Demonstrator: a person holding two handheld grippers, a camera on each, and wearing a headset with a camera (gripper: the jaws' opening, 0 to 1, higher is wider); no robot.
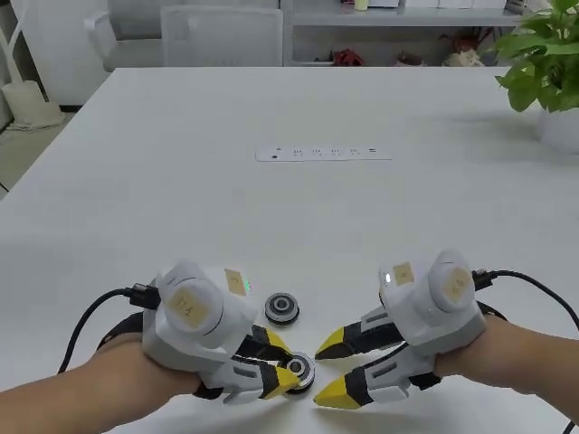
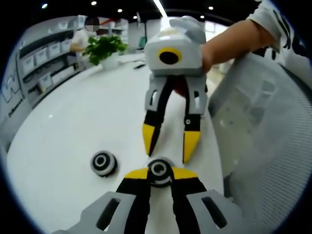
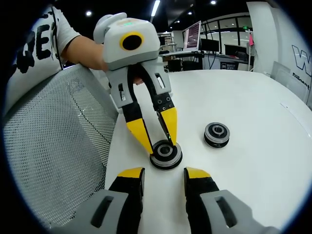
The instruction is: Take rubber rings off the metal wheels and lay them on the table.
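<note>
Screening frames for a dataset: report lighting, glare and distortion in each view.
Head view: soft even light, sharp, only faint shadows on the white table. Left gripper view: heavy fisheye bending, ceiling lights as bright spots, held wheel sharp. Right gripper view: same bending, free wheel crisp.

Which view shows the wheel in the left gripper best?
Right gripper view: the wheel lies centred, top face and rim clear. Left gripper view hides its lower part behind the jaws; head view shows it partly behind the left gripper.

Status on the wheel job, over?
Left gripper shut on near wheel. Right gripper open, facing it. Rubber ring not yet off; second wheel loose on table. Nothing blocking.
</note>
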